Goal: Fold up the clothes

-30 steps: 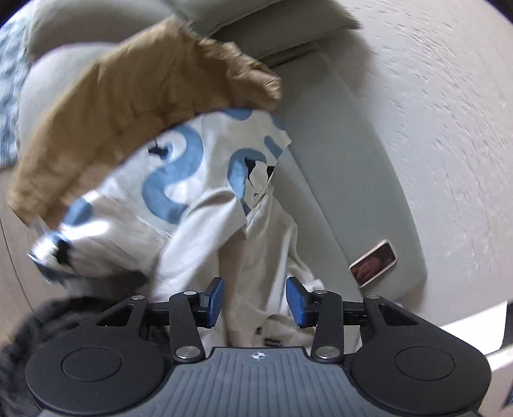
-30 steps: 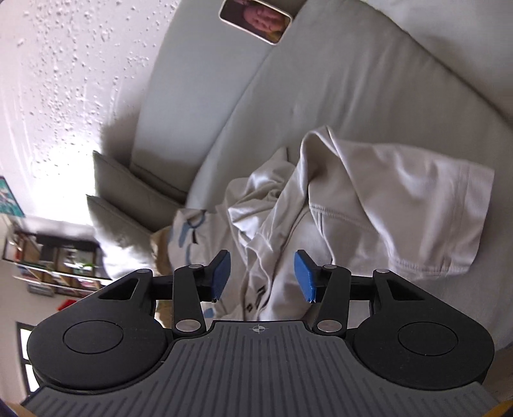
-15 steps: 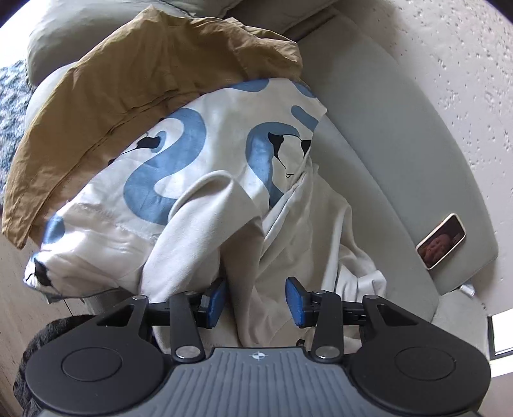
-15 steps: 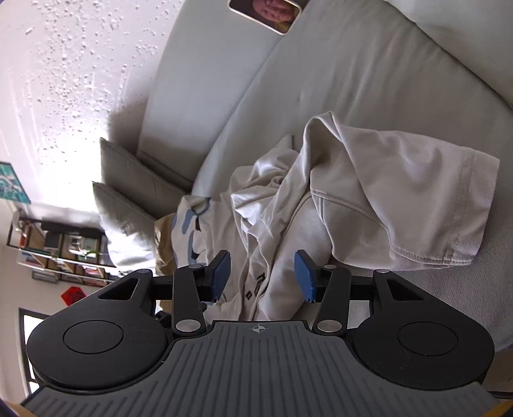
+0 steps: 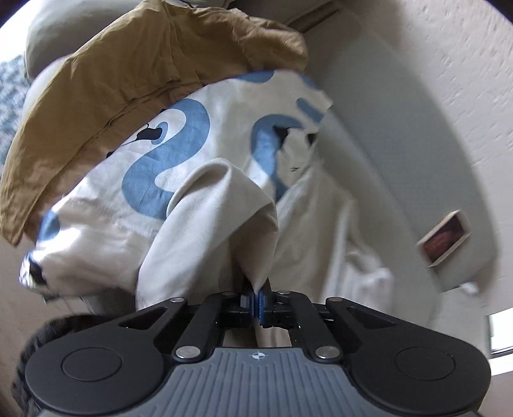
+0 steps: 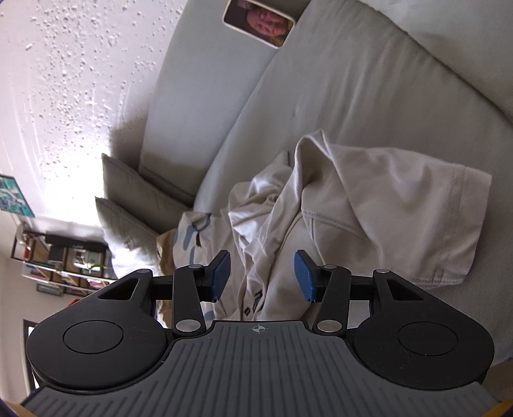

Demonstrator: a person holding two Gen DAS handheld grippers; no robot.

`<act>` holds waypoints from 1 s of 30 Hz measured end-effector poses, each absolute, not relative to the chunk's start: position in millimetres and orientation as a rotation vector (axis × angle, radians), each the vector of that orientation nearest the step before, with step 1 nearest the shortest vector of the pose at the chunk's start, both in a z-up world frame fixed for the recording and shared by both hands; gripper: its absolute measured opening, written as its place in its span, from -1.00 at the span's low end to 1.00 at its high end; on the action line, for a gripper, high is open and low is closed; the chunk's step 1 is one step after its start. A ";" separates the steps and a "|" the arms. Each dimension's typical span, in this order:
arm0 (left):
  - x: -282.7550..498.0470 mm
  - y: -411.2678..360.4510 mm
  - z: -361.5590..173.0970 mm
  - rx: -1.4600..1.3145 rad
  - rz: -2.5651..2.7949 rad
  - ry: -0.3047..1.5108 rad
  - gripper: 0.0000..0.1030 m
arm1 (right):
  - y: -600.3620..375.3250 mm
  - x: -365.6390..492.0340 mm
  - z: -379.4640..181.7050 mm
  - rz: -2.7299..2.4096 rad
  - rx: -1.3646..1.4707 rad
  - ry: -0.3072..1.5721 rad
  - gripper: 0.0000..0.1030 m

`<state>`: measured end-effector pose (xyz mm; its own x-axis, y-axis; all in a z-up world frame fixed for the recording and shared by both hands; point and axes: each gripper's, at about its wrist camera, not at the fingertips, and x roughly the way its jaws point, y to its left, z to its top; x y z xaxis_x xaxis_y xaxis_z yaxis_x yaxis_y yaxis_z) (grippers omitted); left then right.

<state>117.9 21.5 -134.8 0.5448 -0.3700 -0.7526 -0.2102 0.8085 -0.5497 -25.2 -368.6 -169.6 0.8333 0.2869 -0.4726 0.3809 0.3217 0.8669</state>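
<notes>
The left gripper (image 5: 256, 300) has just closed, and its blue pads now pinch a gathered fold of the cream T-shirt (image 5: 221, 218), which rises from the jaws in a peaked bunch directly ahead of them. That shirt lies crumpled on the grey sofa (image 5: 394, 166), spreading away to the right of the gripper toward the seat back. Just behind the pinched fold sits a white cloth with blue swirls (image 5: 179, 138), and a tan garment (image 5: 128, 83) drapes over the far edge of that cloth. A phone (image 5: 444, 239) rests on the sofa well to the right of the pile. The right gripper (image 6: 262, 276) is about half open with nothing between its pads; it hangs just above the near edge of the same cream T-shirt (image 6: 384, 218), whose short sleeve spreads flat to the right of the jaws, while more crumpled cloth bunches up beyond them. From this side the phone (image 6: 259, 23) lies far off at the top of the seat, and two cushions (image 6: 134, 205) lean at the left end of the sofa (image 6: 336, 96).
</notes>
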 end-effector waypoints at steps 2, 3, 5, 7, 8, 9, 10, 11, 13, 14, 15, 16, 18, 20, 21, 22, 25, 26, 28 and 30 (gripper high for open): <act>105.3 31.9 -126.4 -0.723 -0.146 0.974 -1.00 | -370.0 -24.2 -169.5 -0.065 1.271 0.613 0.00; 100.2 36.9 -122.4 -0.761 -0.163 0.961 -1.00 | -370.6 -23.1 -169.7 -0.062 1.276 0.609 0.00; 91.9 47.1 -115.3 -0.845 -0.195 0.941 -1.00 | -370.8 -18.7 -170.2 -0.048 1.287 0.599 0.00; 84.6 55.8 -107.9 -0.922 -0.226 0.928 -1.00 | -370.1 -9.6 -172.9 -0.023 1.308 0.599 0.00; 81.2 58.5 -103.2 -0.950 -0.238 0.920 -1.00 | -369.3 -4.8 -174.7 -0.011 1.323 0.601 0.00; 78.4 60.3 -98.5 -0.971 -0.250 0.913 -1.00 | -368.0 -0.2 -177.3 0.001 1.341 0.605 0.00; 76.3 60.8 -93.7 -0.989 -0.262 0.907 -1.00 | -365.9 3.9 -180.4 0.013 1.359 0.618 0.00; 74.4 61.0 -89.0 -1.006 -0.273 0.904 -1.00 | -363.3 7.8 -183.7 0.023 1.377 0.634 0.00; 73.5 58.5 -83.4 -1.034 -0.290 0.898 -1.00 | -356.0 11.9 -189.5 0.036 1.392 0.672 0.00; 74.8 55.1 -82.4 -1.045 -0.296 0.897 -1.00 | -352.3 12.0 -192.1 0.037 1.390 0.688 0.00; 73.8 54.7 -80.7 -1.052 -0.303 0.897 -1.00 | -349.9 11.6 -195.4 0.037 1.399 0.694 0.00; 72.8 54.3 -79.0 -1.059 -0.310 0.897 -1.00 | -348.2 11.1 -199.1 0.039 1.413 0.695 0.00; 69.5 54.6 -76.6 -1.071 -0.323 0.900 -1.00 | -345.6 11.0 -206.3 0.043 1.443 0.691 0.00; 66.9 56.7 -76.4 -1.086 -0.336 0.905 -1.00 | -344.9 12.6 -212.6 0.050 1.474 0.673 0.00; 65.2 57.7 -75.7 -1.094 -0.344 0.904 -1.00 | -344.6 13.9 -215.7 0.059 1.493 0.663 0.00; 63.7 58.6 -74.7 -1.100 -0.353 0.900 -1.00 | -344.2 15.3 -218.7 0.071 1.514 0.653 0.00; 61.3 61.5 -72.2 -1.109 -0.377 0.890 -1.00 | -337.7 22.6 -227.1 0.120 1.550 0.698 -0.01; 60.1 61.7 -71.2 -1.109 -0.381 0.889 -1.00 | -334.3 23.7 -229.8 0.139 1.557 0.712 -0.01; 57.8 62.5 -70.5 -1.108 -0.388 0.888 -1.00 | -330.1 24.0 -236.1 0.170 1.598 0.696 -0.01; 56.2 64.1 -70.7 -1.105 -0.394 0.886 -1.00 | -331.5 22.8 -241.5 0.192 1.654 0.637 -0.02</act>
